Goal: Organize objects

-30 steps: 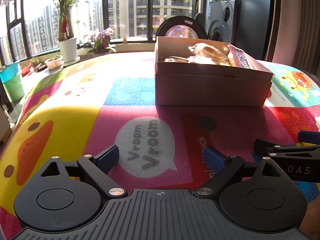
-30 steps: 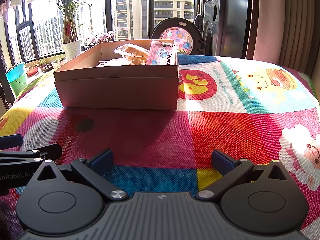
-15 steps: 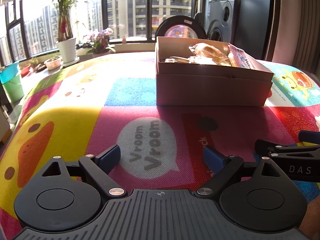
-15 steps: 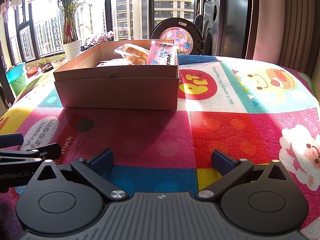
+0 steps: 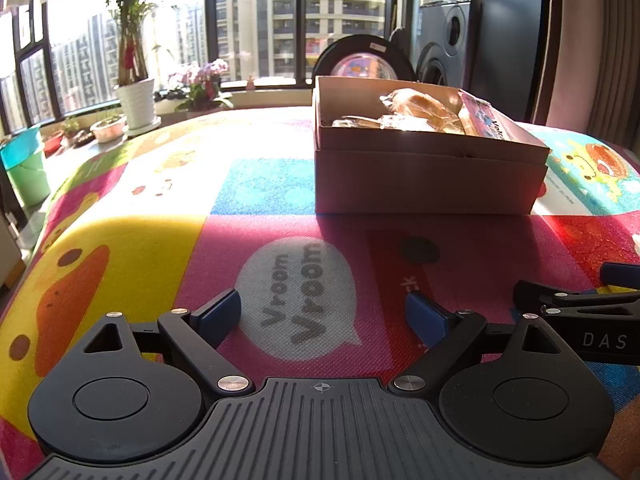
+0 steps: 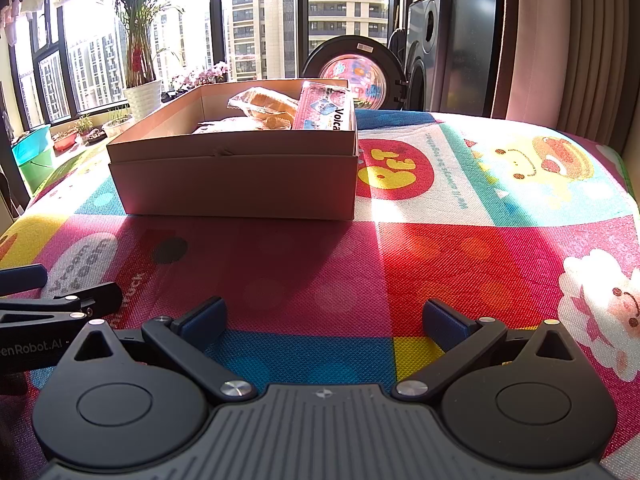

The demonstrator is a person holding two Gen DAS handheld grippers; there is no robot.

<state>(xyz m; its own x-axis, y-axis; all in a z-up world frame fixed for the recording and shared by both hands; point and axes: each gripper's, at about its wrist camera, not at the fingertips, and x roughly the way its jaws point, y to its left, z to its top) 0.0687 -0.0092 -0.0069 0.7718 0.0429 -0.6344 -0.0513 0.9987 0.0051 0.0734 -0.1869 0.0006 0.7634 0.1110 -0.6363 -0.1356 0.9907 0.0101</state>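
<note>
The shallow brown cardboard box (image 6: 236, 176) sits ahead of me on the bright cartoon-print play mat (image 6: 460, 264), and it already holds what I can see of the things to sort: clear-wrapped bread rolls (image 6: 262, 106) toward the back and a pink flat packet (image 6: 326, 110) leaning against the box's right wall. In the left view the same box (image 5: 428, 176) stands a little right of centre, the wrapped bread (image 5: 420, 108) showing above its rim. I find nothing loose on the mat around it, so I judge the packing mostly or wholly done; whether anything waits outside my views I cannot tell. My left gripper (image 5: 322, 314) rests low over the mat near the "Vroom Vroom" bubble, jaws spread and empty. My right gripper (image 6: 324, 320) sits just beside it, jaws likewise released, holding nothing, well short of the box.
</note>
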